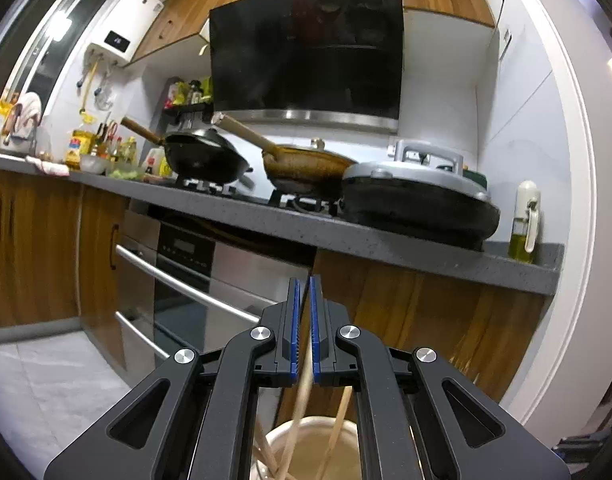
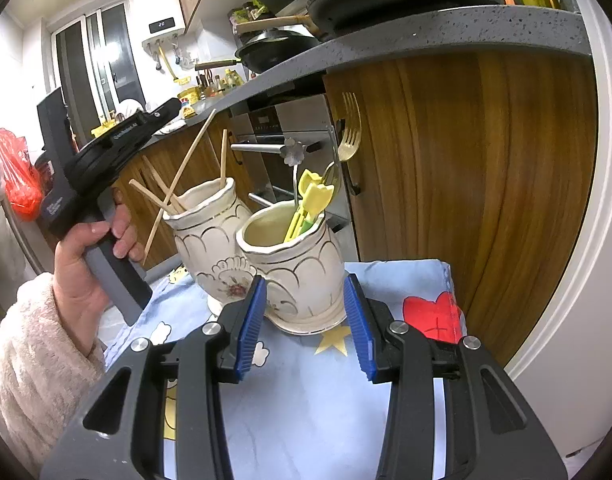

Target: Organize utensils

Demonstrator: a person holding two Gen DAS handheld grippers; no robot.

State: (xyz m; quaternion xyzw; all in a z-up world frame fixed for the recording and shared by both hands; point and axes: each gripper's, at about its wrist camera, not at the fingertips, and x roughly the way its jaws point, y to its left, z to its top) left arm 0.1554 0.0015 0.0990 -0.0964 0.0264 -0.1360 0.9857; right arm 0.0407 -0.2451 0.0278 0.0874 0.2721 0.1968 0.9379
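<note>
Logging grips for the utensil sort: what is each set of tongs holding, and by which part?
The left tongs pinch a wooden chopstick partway along its shaft above the jar; the right tongs hold nothing.

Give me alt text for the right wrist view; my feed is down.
Two cream ceramic jars stand on a blue printed cloth: the left jar holds wooden chopsticks, the right jar yellow utensils. The right hand-held gripper flanks the right jar's base, jaws apart. A hand holds the left hand-held gripper over the chopsticks.
</note>
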